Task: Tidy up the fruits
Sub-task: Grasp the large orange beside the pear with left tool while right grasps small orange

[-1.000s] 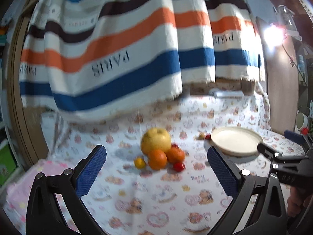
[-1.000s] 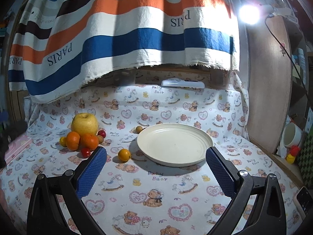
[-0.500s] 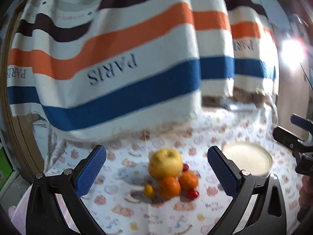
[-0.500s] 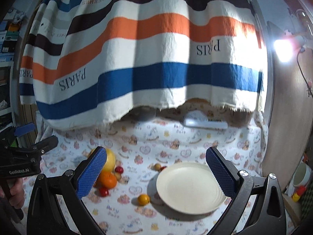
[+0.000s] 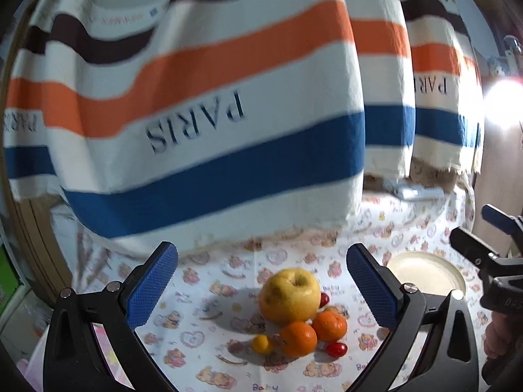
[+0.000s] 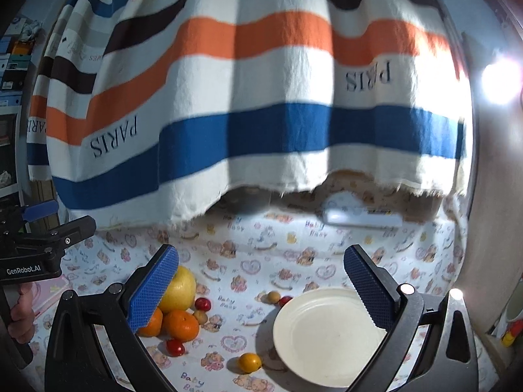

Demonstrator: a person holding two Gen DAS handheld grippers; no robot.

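Both tongs are spread wide and carry nothing — the left tongs (image 5: pixel 261 281) hang above the fruit pile (image 5: pixel 299 317) at lower centre, the right tongs (image 6: pixel 261 281) above the empty plate (image 6: pixel 330 336) at lower right. Better to lower the left tongs straight over the big yellow apple (image 5: pixel 289 295) and close gently, so the oranges (image 5: pixel 313 331) touching it do not roll.

Worktop under a bear-print cloth (image 6: pixel 248 271) bears a cream plate (image 6: pixel 327 336), a yellow apple (image 5: pixel 289 295) touching two oranges (image 5: pixel 330 326), cherry tomatoes (image 6: pixel 175 347) and small yellow fruits (image 6: pixel 249 362).

Left hand-held gripper (image 5: pixel 261 289) and right hand-held gripper (image 6: pixel 261 289) gape wide (both empty).
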